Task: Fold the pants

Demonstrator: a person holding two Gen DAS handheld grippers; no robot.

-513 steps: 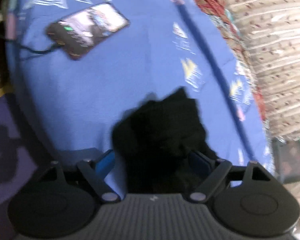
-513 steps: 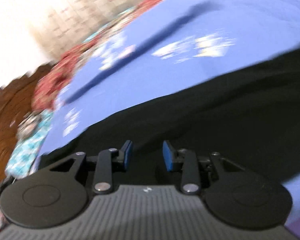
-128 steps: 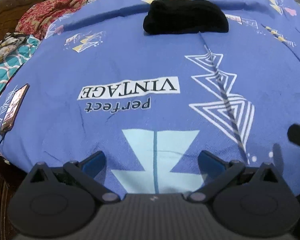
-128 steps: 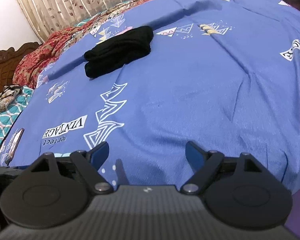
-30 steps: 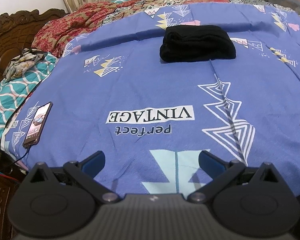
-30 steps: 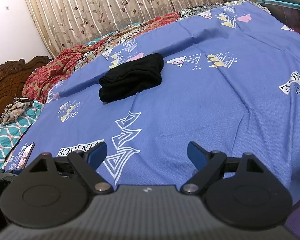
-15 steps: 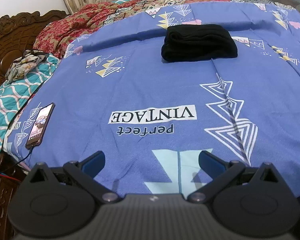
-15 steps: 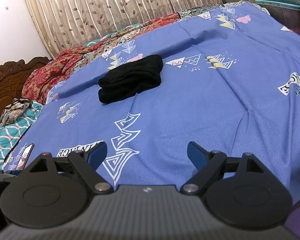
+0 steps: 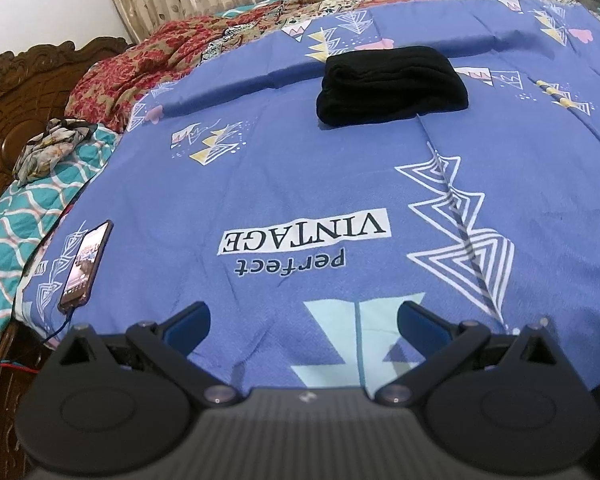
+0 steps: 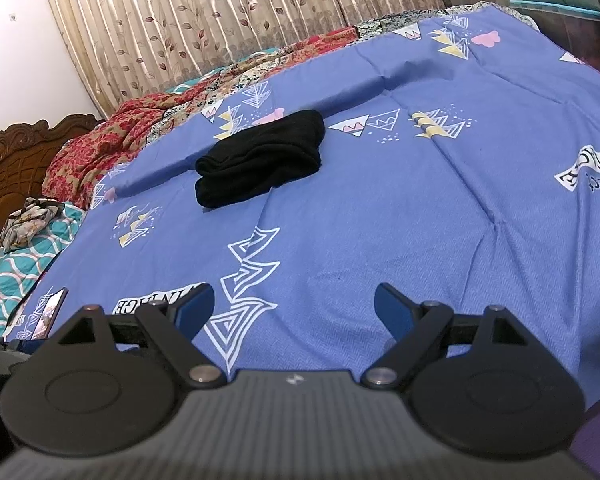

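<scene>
Both grippers are easing back, the left gripper (image 9: pixel 303 320) and right gripper (image 10: pixel 294 300) gaping empty, well apart from the folded black fabric pants (image 9: pixel 392 85) lying on the blue printed bedsheet (image 9: pixel 300 176).

Printed upside down on the blue bedsheet (image 9: pixel 300 168) I read "VINTAGE" in a white box with "perfect" beneath it, and the same print sits, partly cut off, toward the sheet's right edge in the right wrist view.

Blue-sheeted bed (image 9: pixel 300 184), leaf-patterned curtains (image 10: pixel 220 20)
</scene>
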